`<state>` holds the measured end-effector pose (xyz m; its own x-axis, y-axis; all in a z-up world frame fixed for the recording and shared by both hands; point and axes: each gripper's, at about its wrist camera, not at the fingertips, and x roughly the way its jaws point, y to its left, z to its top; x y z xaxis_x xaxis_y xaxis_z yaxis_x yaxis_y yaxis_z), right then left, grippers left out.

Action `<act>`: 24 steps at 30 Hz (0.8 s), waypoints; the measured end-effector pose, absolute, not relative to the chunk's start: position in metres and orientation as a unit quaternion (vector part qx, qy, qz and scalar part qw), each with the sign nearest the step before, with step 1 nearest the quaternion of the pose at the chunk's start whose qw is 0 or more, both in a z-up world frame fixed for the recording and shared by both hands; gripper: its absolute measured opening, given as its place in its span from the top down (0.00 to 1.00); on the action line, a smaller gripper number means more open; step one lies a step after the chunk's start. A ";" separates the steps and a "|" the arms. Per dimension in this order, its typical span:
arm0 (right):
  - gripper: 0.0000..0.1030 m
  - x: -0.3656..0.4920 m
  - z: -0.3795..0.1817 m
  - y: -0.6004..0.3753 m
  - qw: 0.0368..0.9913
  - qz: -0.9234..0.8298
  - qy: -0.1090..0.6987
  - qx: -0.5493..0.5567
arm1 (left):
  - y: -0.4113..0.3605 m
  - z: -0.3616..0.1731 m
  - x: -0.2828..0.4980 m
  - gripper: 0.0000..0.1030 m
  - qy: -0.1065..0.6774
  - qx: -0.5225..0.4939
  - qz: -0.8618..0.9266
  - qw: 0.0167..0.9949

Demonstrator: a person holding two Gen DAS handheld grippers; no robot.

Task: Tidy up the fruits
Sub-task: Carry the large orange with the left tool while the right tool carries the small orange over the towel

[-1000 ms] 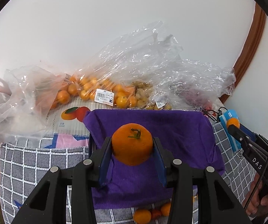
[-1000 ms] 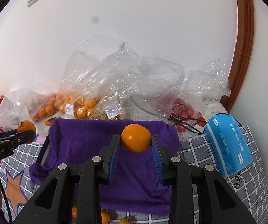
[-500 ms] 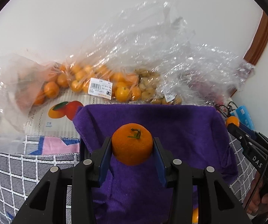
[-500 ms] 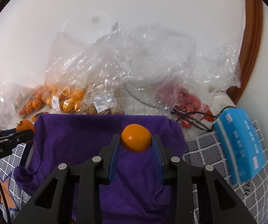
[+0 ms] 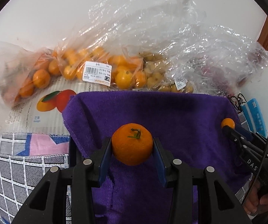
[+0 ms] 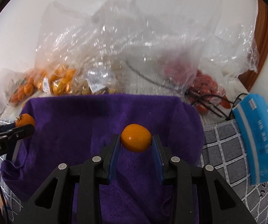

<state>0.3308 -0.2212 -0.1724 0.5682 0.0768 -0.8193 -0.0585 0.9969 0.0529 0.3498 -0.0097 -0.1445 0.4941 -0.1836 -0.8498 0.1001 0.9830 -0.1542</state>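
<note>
Descending onto the purple towel [image 5: 171, 115] with both grippers, nearer than a second ago, its folds now filling the space beneath the fingers; left gripper [image 5: 132, 149] clamped on a stemmed mandarin [image 5: 132, 145], right gripper [image 6: 135, 141] clamped on a smooth orange [image 6: 135, 137], both fruits pinched between blue pads [image 5: 104, 158], grips unchanged; suggests two fruits about to be laid on the towel-lined container, release not yet begun; beyond the fingertips, clear plastic bags [image 5: 152, 37] of small oranges [image 5: 122, 78] and red fruit [image 6: 206, 85] crowding the towel's far edge; right of the right fingers, a blue packet [image 6: 257, 134] on the checked cloth [image 6: 223, 149]; towel bare ahead, only the neighbouring gripper close enough to bump.
</note>
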 end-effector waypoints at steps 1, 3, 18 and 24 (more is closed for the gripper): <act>0.67 0.332 -0.175 -0.222 0.884 0.037 0.466 0.010 | -0.010 -0.146 0.350 0.61 0.497 -0.041 -0.082 0.863; 0.67 0.332 -0.178 -0.222 0.883 0.035 0.469 0.011 | -0.012 -0.149 0.352 0.61 0.499 -0.039 -0.083 0.862; 0.67 0.333 -0.189 -0.224 0.876 0.032 0.481 0.006 | -0.020 -0.167 0.356 0.60 0.513 -0.032 -0.085 0.853; 0.65 0.334 -0.188 -0.224 0.875 0.036 0.482 0.005 | -0.019 -0.169 0.358 0.60 0.517 -0.033 -0.084 0.851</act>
<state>0.3342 -0.2239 -0.1876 0.5329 0.0679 -0.8434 -0.0580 0.9974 0.0436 0.3579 -0.0192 -0.1686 0.4512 -0.1774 -0.8746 0.1083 0.9837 -0.1436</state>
